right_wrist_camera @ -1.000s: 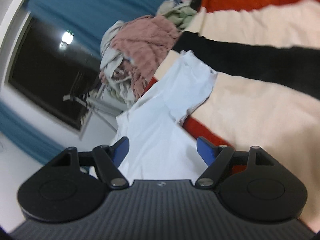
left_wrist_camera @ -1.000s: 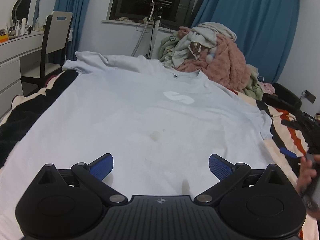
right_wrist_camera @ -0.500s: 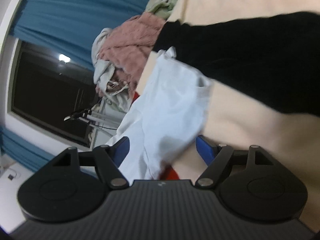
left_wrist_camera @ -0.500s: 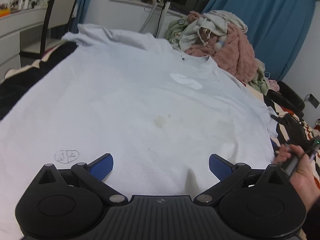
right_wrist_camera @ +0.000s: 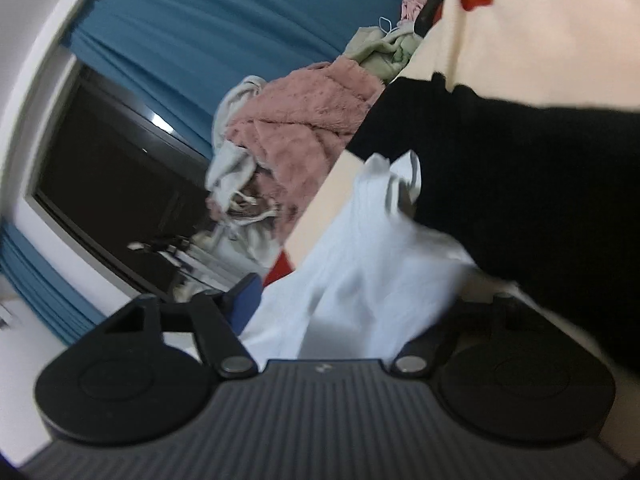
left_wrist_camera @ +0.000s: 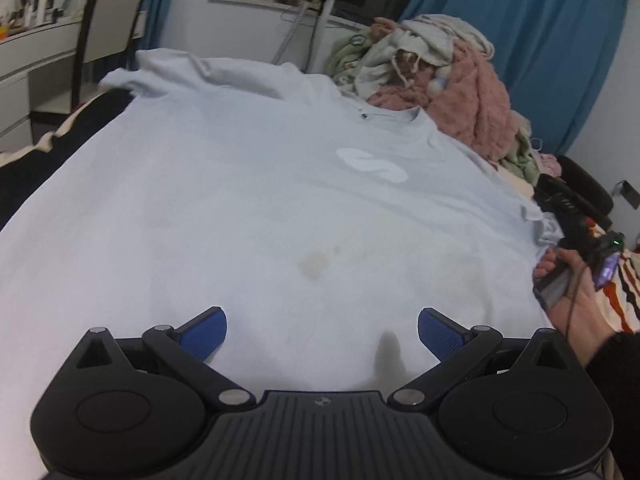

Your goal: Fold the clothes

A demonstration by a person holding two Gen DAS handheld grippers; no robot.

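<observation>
While one shirt (left_wrist_camera: 248, 208) lies flat, left gripper (left_wrist_camera: 322, 334) gapes empty; right gripper's (right_wrist_camera: 344, 300) grip is unclear behind sleeve (right_wrist_camera: 360, 264); one pile (left_wrist_camera: 444, 80) beyond.

one pale t-shirt (left_wrist_camera: 248, 216), one clothes pile (left_wrist_camera: 436, 80), one chair (left_wrist_camera: 104, 28), two claws, one striped blanket (right_wrist_camera: 520, 52).

The left gripper (left_wrist_camera: 322, 334) has its fingers spread wide. A hand (left_wrist_camera: 570, 292) grips the right gripper (right_wrist_camera: 348, 300); whether its fingers have closed is unclear.
</observation>
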